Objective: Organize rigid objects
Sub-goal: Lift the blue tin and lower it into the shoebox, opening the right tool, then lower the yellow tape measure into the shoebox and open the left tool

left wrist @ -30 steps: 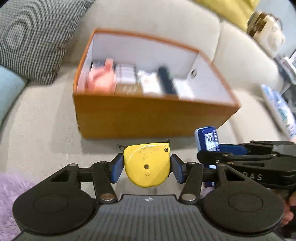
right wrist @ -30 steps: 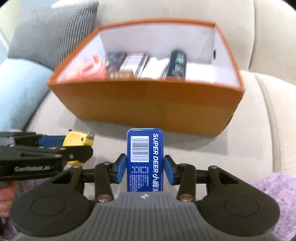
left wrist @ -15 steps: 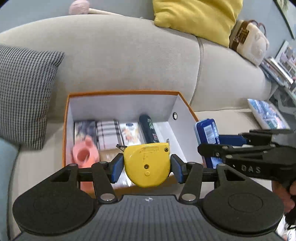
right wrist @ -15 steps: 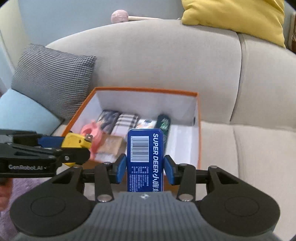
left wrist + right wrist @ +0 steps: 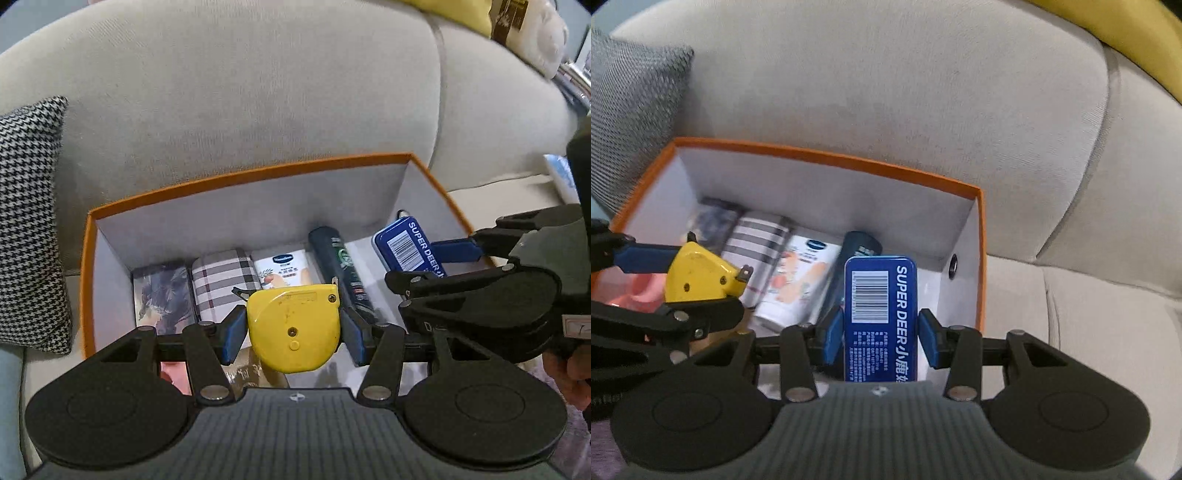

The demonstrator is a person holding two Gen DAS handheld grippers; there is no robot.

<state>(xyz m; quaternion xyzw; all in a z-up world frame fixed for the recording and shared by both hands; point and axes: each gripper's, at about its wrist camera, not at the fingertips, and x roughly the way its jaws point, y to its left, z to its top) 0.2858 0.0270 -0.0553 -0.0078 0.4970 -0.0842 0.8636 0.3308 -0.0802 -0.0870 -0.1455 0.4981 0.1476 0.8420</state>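
Holding both loads over the orange box [image 5: 258, 173], we have the left gripper [image 5: 293, 332] clamped on the yellow tape measure [image 5: 293, 328] and the right gripper [image 5: 881, 332] clamped on the blue Super Deer tin [image 5: 881, 317]. The box floor is crowded: a plaid case [image 5: 223, 280], a lotion tube [image 5: 284, 269] and a dark green tube [image 5: 340, 273] lie side by side. We judge the grippers, close together, could knock each other, and releasing from here could drop the tape measure onto the packed row, not into a bare spot.
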